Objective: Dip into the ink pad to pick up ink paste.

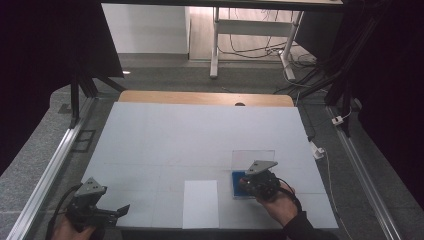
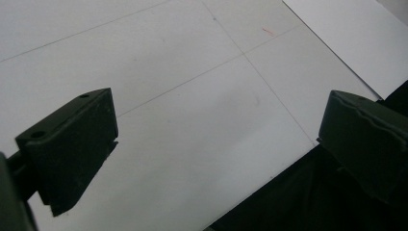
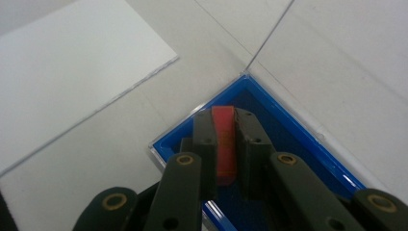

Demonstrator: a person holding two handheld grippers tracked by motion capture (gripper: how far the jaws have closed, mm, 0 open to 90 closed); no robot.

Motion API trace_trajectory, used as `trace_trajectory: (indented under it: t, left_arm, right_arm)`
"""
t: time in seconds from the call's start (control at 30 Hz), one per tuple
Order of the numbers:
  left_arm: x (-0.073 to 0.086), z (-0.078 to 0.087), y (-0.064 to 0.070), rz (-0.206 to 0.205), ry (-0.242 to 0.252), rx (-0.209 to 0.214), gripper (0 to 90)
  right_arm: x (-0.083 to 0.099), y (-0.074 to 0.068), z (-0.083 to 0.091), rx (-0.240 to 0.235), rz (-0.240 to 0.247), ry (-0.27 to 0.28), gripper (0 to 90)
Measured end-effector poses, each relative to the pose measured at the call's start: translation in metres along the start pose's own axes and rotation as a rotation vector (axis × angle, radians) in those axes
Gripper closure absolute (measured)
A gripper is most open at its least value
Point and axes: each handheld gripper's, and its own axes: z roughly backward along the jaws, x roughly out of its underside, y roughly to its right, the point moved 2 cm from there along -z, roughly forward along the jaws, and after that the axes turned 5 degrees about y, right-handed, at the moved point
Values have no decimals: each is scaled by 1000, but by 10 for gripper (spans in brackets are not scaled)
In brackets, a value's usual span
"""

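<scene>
Jaws clamped on a red block [image 3: 224, 144], your right gripper [image 3: 224, 126] sits inside the blue tray [image 3: 308, 144] in the right gripper view, a white sheet [image 3: 72, 72] lying off to one side. From above, your right gripper [image 1: 248, 186] hovers over that tray [image 1: 236, 191] at the table's [image 1: 200, 135] near right, its clear lid [image 1: 253, 159] standing upright behind; the sheet [image 1: 200, 204] lies just left. Your left gripper [image 1: 119, 211] rests at the near left corner. Its own view shows jaws wide apart over bare table [image 2: 192, 120], holding nothing.
</scene>
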Motion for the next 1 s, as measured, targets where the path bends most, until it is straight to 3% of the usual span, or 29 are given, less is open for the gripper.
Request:
trace_trajectory:
  t: [0.07,0.17,0.23,0.33,0.47,0.57,0.83,1.0]
  left_arm:
    - [0,0,0,-1,-1,0,5]
    - [0,0,0,0,2,3,5]
    - [0,0,0,1,3,5,5]
    - [0,0,-1,4,4,6,5]
    - [0,0,-1,5,5,5,5]
    - [0,0,-1,7,5,6,5]
    - [0,0,-1,10,7,8,6]
    - [0,0,-1,8,6,9,6]
  right_arm:
    - [0,-2,0,8,5,0,817]
    - [3,6,0,-36,-79,27,817]
    - [5,10,0,-53,-101,37,817]
    - [4,10,0,-53,-89,37,814]
    - [4,14,3,-78,-112,45,810]
    - [4,19,8,-81,-146,95,809]
    - [8,28,19,-47,-179,116,808]
    - [7,28,22,-45,-174,129,808]
